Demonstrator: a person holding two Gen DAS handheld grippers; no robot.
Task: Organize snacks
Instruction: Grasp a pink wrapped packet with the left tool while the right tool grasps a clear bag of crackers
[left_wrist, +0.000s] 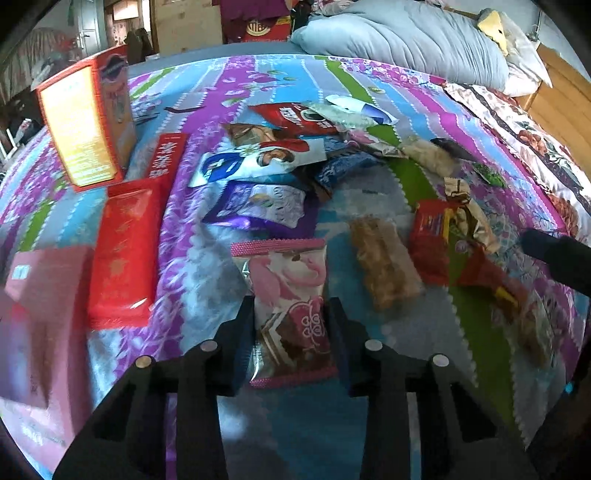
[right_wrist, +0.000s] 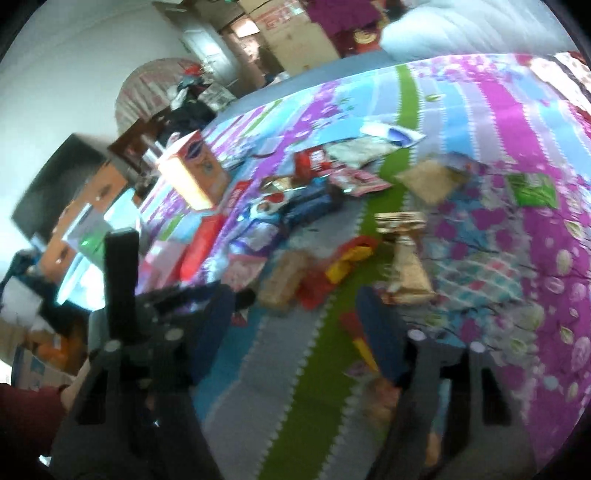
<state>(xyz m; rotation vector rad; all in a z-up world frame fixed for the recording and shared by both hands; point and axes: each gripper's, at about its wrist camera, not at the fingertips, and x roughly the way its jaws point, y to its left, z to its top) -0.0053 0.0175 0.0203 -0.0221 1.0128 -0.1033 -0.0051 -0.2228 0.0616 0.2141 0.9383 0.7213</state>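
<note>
Because the left gripper (left_wrist: 291, 321) straddles the pink snack packet (left_wrist: 288, 295) with a finger at each long edge, apparently pinching it, a slip is the main risk: the glossy film may slide or buckle. The packet's long axis runs straight along the fingers, its zigzag seal pointing away toward the snack pile (left_wrist: 280, 162). The packet lies on the bedspread (left_wrist: 207, 280), just right of the red box (left_wrist: 123, 254). The right gripper (right_wrist: 299, 325) is spread, holding nothing.
</note>
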